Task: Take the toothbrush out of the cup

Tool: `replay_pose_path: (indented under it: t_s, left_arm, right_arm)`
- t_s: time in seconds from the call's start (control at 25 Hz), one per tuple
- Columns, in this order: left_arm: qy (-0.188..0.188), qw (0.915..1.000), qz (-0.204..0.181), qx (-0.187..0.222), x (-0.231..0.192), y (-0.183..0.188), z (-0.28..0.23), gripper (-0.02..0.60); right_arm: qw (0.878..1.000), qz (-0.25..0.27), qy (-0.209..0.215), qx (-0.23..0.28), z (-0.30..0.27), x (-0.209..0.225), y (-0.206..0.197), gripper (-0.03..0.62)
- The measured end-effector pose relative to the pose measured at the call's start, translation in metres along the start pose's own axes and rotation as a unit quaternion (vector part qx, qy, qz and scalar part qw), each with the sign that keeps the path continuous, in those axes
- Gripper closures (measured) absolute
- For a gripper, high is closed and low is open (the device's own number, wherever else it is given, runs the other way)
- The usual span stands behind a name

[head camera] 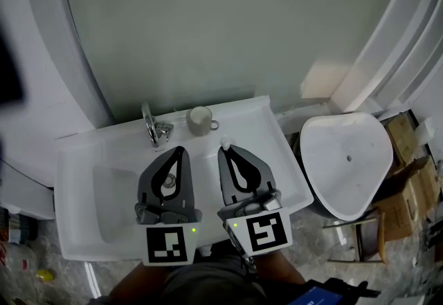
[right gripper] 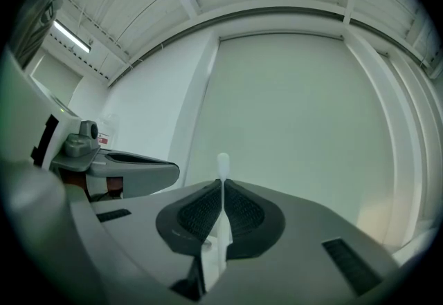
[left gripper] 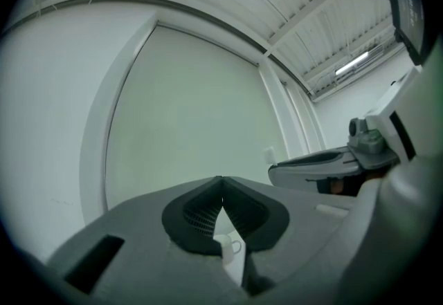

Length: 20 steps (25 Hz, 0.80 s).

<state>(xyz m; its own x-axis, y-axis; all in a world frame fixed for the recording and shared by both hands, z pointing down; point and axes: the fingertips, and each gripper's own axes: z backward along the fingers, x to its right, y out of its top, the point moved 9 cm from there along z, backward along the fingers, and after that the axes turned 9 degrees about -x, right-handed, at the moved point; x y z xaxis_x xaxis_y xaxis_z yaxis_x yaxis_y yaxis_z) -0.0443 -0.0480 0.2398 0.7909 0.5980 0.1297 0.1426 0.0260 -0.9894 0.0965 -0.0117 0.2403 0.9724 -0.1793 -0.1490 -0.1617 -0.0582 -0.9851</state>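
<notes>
A white cup with a handle stands on the back rim of the white basin, right of the tap. My right gripper hovers over the basin in front of the cup, shut on a white toothbrush. In the right gripper view the toothbrush stands upright between the pads, its tip poking above the right gripper. My left gripper is beside it, shut with nothing in it. Below the closed left gripper, the cup shows through the gap.
A pale green wall panel rises behind the basin. A white toilet stands to the right, with cardboard boxes beyond it. Bottles lie on the floor at the lower left.
</notes>
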Motion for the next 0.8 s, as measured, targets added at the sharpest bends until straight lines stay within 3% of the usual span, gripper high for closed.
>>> replay_pose_path:
  t_s: [0.8]
  left_arm:
    - [-0.001, 1.0000, -0.005, 0.003, -0.0013, 0.0024, -0.0010, 0.568]
  right_arm:
    - [1.000, -0.001, 0.001, 0.018, -0.0004, 0.0009, 0.0057, 0.572]
